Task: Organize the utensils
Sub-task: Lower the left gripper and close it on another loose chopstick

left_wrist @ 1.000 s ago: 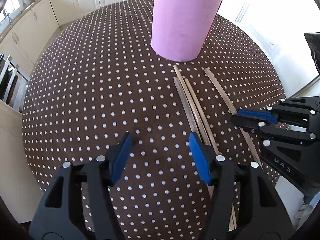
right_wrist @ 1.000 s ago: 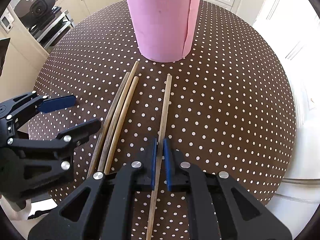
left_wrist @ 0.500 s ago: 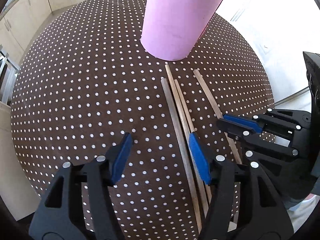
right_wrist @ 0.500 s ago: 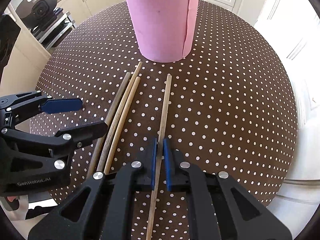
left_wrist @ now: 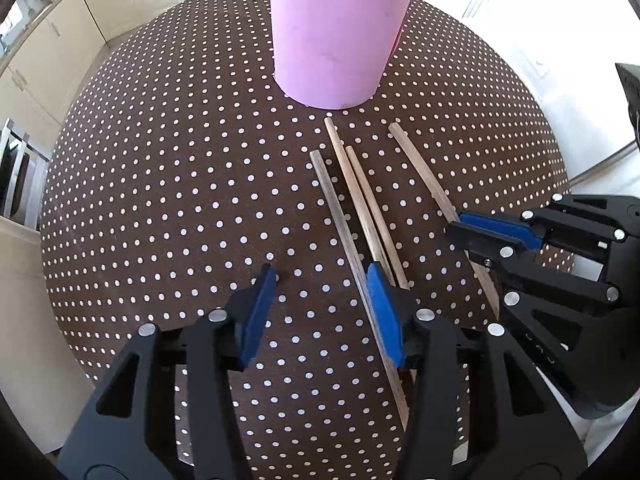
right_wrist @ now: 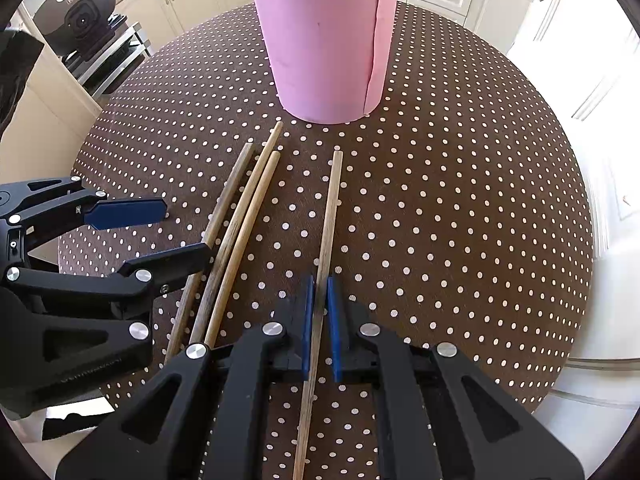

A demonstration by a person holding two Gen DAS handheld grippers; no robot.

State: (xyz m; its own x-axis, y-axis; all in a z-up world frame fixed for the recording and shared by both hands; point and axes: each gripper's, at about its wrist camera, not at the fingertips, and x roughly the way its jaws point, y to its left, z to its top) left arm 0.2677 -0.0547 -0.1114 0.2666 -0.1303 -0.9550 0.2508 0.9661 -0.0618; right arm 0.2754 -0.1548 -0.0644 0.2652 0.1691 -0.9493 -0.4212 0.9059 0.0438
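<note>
Wooden chopsticks: four thin sticks on round brown white-dotted tablecloth, at 6 o'clock of tall pink cylindrical holder. Three lie bunched side by side; fourth, single chopstick, apart at their 3 o'clock. Right gripper: blue pads together, clamped on single chopstick near its middle. Left gripper: jaws apart, closing; leftmost stick of bunch just inside its right pad, contact unclear. More stick ends apparently inside holder.

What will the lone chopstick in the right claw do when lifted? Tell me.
The lone chopstick is thin, straight wood, so it is probably stiff and light. The right claw grips it well short of its far end, so that end may dip. Its square-looking tip suggests little rolling.
</note>
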